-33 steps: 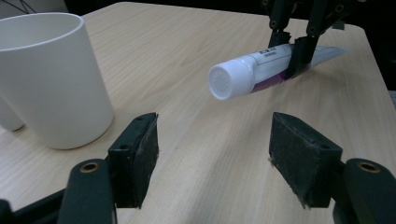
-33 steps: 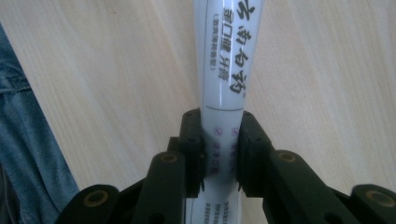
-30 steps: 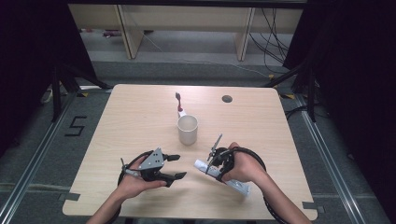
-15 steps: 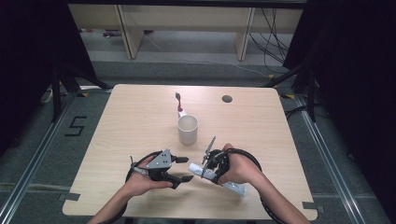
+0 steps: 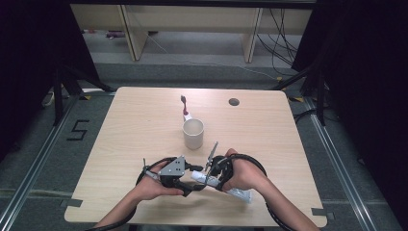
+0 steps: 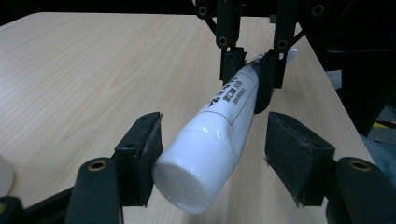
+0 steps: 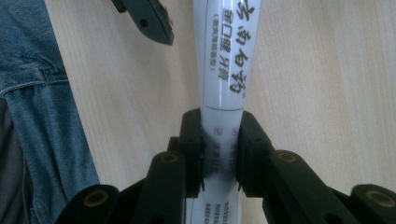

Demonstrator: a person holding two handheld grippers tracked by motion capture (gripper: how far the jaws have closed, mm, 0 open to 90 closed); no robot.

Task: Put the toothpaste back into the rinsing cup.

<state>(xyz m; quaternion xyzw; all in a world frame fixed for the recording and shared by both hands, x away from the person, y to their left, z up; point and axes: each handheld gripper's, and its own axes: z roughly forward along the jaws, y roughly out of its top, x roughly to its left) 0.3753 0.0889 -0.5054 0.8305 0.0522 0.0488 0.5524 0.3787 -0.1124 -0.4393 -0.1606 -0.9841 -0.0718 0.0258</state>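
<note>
A white toothpaste tube (image 5: 236, 193) with black print is held near the table's front edge. My right gripper (image 7: 219, 145) is shut on the tube's body (image 7: 225, 56); in the high view it (image 5: 212, 178) sits under the right hand. My left gripper (image 6: 214, 142) is open, its pads (image 6: 145, 150) on either side of the tube's capped end (image 6: 198, 179). The left pad is very close to the cap and the right pad stands apart. In the high view my left gripper (image 5: 192, 179) points right, at the tube's cap end.
A pale cup (image 5: 193, 133) stands mid-table with a toothbrush (image 5: 184, 107) lying just behind it. A round hole (image 5: 234, 102) is at the back right of the wooden table (image 5: 125, 134). Blue denim (image 7: 37, 93) fills the left of the right gripper view.
My left gripper has moved right and the right gripper left with the tube, so the tube's cap end now lies between the left jaws.
</note>
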